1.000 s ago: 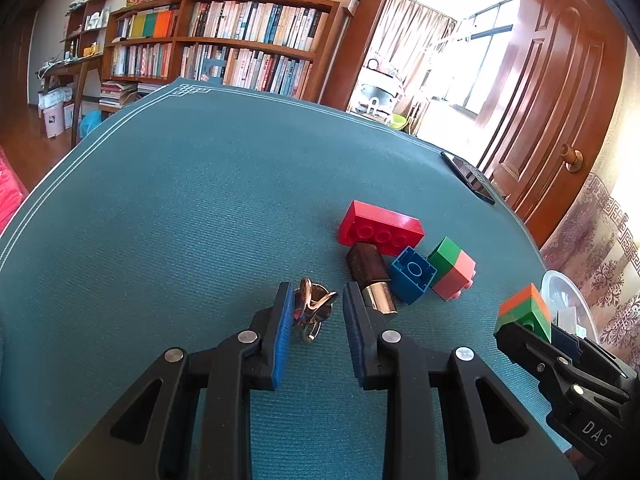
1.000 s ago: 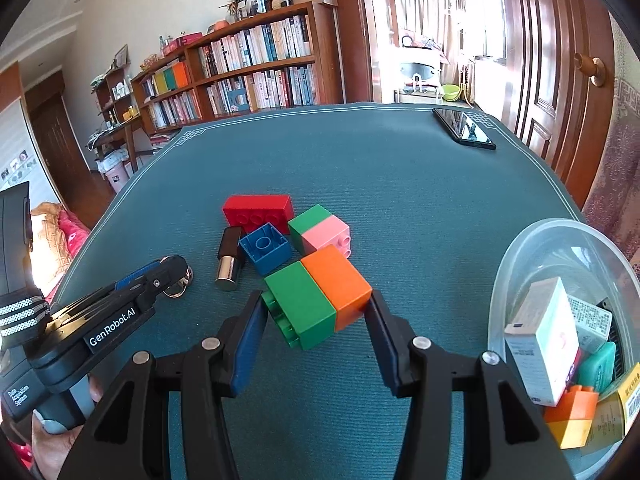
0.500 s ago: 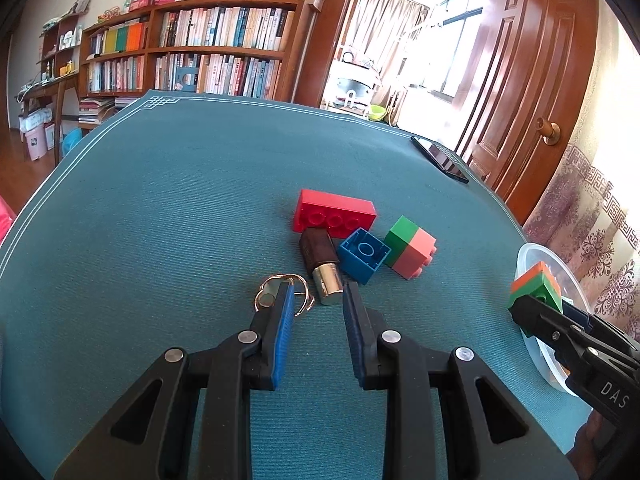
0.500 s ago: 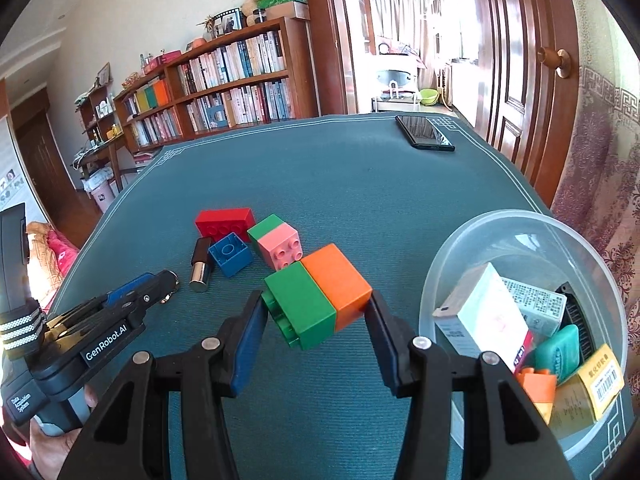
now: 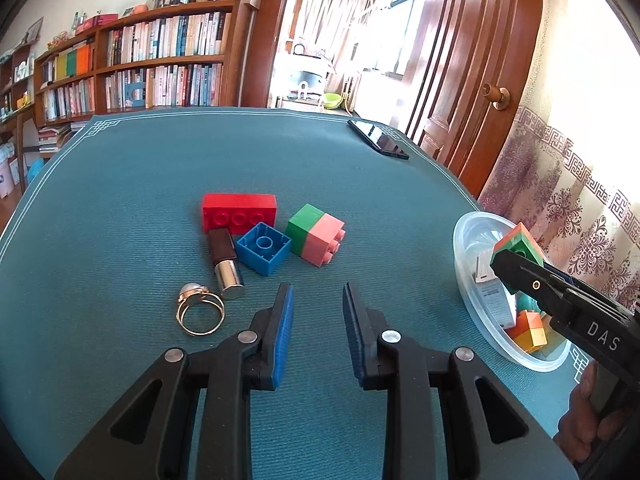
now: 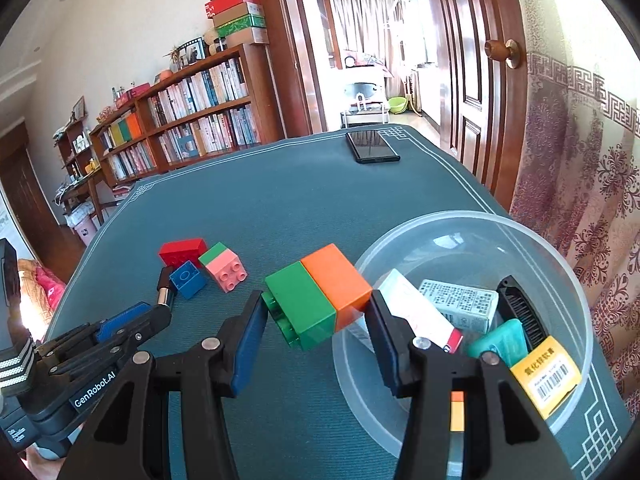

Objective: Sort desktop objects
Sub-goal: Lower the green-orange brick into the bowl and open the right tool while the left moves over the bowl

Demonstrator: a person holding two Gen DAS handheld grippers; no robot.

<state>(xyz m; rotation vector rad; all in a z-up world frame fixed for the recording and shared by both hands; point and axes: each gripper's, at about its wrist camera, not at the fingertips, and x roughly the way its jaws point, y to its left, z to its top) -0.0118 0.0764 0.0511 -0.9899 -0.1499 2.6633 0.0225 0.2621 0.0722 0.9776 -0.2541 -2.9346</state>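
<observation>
We find the right gripper [image 6: 316, 316] clamped on the green-and-orange block [image 6: 320, 296], held above the near rim of the clear tub [image 6: 472, 220]. We judge the deposit step in hand: the block must clear the rim before release. The left gripper [image 5: 318, 320] holds nothing, its jaws nearly closed, above the mat beside the ring [image 5: 200, 312], apart from 3 loose bricks.
</observation>
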